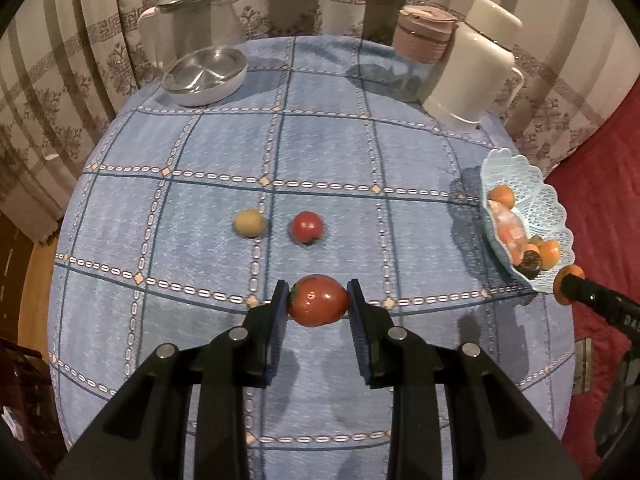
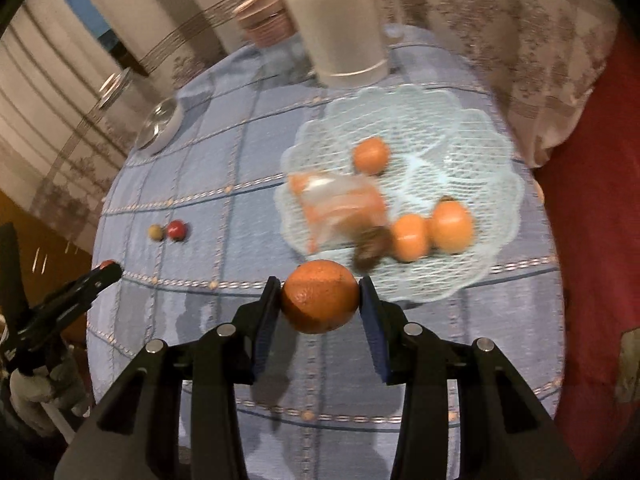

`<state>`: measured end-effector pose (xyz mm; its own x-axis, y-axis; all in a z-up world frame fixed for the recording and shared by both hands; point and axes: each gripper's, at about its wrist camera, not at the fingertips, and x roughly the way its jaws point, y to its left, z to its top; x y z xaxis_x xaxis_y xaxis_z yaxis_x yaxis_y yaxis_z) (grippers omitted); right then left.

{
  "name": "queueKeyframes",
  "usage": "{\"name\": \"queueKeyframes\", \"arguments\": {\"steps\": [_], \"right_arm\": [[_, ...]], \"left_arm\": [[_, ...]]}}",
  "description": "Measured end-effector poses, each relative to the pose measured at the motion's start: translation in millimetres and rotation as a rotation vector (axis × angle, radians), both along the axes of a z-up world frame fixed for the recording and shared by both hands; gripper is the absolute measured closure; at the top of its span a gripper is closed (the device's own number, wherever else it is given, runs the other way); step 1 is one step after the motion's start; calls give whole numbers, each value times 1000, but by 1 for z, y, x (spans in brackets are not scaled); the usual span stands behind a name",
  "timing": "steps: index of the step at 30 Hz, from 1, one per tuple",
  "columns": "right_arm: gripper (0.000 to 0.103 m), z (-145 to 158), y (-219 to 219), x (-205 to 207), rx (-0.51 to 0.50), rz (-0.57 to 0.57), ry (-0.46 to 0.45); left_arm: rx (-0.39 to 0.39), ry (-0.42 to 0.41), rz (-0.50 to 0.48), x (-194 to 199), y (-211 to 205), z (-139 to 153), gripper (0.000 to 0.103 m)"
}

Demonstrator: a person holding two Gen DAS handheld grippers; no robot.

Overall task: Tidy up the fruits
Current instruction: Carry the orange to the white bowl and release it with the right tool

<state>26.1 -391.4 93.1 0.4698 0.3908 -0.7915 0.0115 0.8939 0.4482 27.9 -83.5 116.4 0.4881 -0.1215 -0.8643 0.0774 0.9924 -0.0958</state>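
Gripping a glossy round tomato (image 1: 317,300) (lacy mesh basket (image 1: 516,178) nearby).

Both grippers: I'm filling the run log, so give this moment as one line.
left gripper: shut on red tomato | right gripper: shut on orange, near lace basket | loose on tablecloth: two fruits

Black tool (image 1: 318,300), blue pads (image 1: 280,332), silver pins; grey glove (image 2: 36,396)
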Motion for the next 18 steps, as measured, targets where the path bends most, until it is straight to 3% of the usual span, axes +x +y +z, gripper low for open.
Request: {"name": "queueKeyframes", "arguments": {"steps": [7, 18], "right_arm": [[62, -17, -36, 4, -17, -44, 13], [62, -35, -53, 17, -38, -33, 22]], "left_arm": [[0, -13, -8, -8, -24, 5, 73], [8, -25, -7, -21, -45, 12, 73]]}}
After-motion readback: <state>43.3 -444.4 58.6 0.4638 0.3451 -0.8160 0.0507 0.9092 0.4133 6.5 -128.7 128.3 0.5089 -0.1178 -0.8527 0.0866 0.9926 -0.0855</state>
